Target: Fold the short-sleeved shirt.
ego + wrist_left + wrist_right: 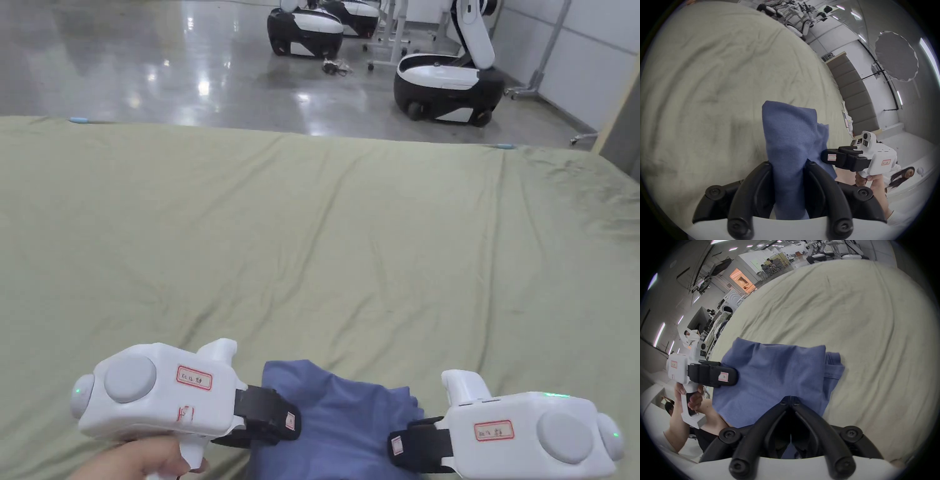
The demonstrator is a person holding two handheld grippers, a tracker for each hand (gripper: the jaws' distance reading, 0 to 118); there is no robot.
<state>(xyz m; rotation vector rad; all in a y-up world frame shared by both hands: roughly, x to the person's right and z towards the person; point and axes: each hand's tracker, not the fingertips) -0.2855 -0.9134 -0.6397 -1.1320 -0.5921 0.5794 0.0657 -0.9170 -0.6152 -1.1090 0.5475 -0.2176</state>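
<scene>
Shirt [340, 415] between both claws

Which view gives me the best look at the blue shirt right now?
The right gripper view: the blue shirt spreads broadly there, a hem showing at its right. The left gripper view shows a bunched ridge rising between that gripper's jaws. The head view catches its top part between both grippers.

A robotics lab: wheeled robots [447, 87] parked on polished floor [156, 62] beyond a sheet-covered table [312, 237].
</scene>
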